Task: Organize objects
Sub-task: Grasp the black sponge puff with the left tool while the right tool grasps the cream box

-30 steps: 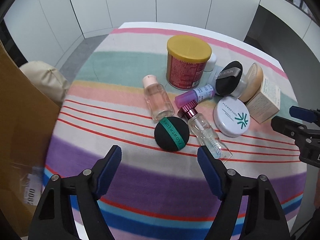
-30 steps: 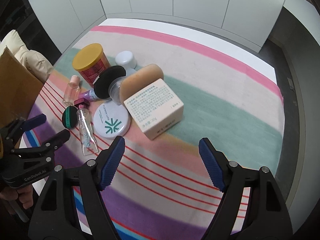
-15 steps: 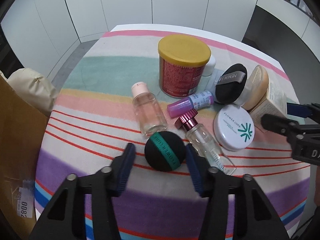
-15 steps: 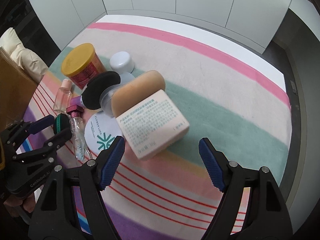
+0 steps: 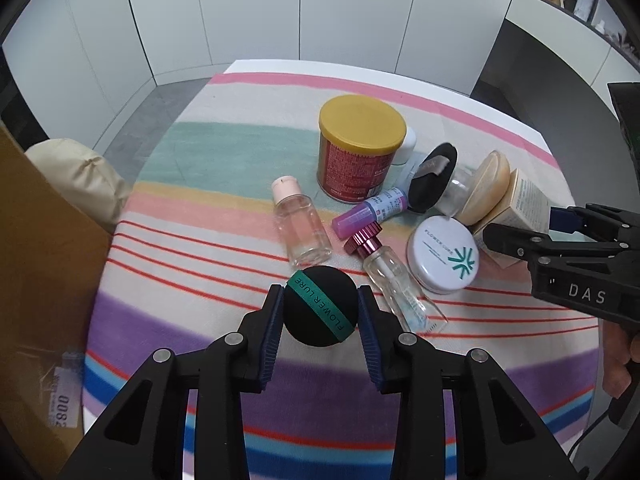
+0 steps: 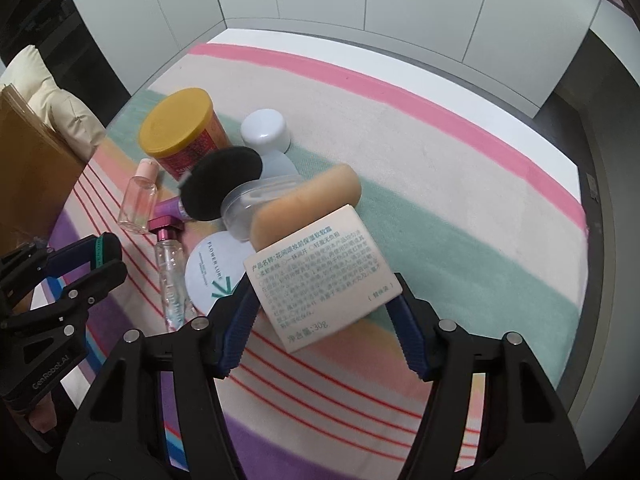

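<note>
A black round puff with a green band (image 5: 320, 312) lies on the striped cloth (image 5: 192, 148). My left gripper (image 5: 320, 312) is closing, and both pads touch the puff's sides. In the right wrist view my right gripper (image 6: 322, 304) is closing too, its pads against a cream box (image 6: 320, 272) with printed text. The box leans on a tan sponge (image 6: 308, 196). Beside them lie a white compact (image 5: 444, 258), a glass spray bottle with a magenta cap (image 5: 396, 280), a purple tube (image 5: 368, 212) and a pink-capped clear bottle (image 5: 300, 224).
A red can with a yellow lid (image 5: 360, 152) stands behind the pile, with a second black puff (image 5: 434, 184) and a white jar (image 6: 266, 130) near it. A brown cardboard box (image 5: 36, 260) and a cream cushion (image 5: 76, 176) sit past the table's left edge.
The left jaws went from wide open to closed around the green-banded puff. The right gripper came forward over the cream box and its jaws narrowed onto it.
</note>
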A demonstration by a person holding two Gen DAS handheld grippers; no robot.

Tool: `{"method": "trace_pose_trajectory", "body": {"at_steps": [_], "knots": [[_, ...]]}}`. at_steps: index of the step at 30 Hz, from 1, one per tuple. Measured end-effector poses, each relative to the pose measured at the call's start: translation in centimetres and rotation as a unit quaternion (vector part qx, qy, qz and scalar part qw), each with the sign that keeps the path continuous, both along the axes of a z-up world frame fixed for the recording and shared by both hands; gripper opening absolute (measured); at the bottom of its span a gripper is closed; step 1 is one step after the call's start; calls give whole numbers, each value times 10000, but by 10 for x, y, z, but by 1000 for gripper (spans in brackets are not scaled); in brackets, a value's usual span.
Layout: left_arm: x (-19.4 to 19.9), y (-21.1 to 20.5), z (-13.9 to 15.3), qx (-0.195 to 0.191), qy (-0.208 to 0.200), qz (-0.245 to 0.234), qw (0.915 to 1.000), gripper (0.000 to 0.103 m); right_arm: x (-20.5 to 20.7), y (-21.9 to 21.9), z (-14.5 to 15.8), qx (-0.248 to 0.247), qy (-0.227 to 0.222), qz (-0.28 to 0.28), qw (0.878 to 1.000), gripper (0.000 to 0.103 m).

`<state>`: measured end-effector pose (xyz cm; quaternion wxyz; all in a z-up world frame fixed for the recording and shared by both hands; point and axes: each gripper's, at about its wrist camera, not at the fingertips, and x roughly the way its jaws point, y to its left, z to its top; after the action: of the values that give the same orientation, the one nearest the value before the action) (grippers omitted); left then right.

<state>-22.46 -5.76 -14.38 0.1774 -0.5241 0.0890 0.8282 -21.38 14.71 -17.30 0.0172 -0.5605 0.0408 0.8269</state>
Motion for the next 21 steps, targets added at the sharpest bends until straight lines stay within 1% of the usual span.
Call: {"method": "trace_pose_trajectory", "body": {"at_steps": [6, 10, 18, 21], "knots": [[16, -4, 31, 42, 176, -26, 9998, 36, 12, 1, 27, -218, 61, -402, 9989, 65], [29, -4, 55, 117, 331, -131, 9993, 36, 24, -5, 55, -228, 210, -575, 9979, 65], [61, -11, 106, 222, 723, -218, 9969, 36, 59, -26, 104, -315, 514, -664, 9960, 65], [73, -16, 121, 269, 863, -236, 9956, 36, 73, -35, 114, -284, 588, -632, 9959, 65]]}}
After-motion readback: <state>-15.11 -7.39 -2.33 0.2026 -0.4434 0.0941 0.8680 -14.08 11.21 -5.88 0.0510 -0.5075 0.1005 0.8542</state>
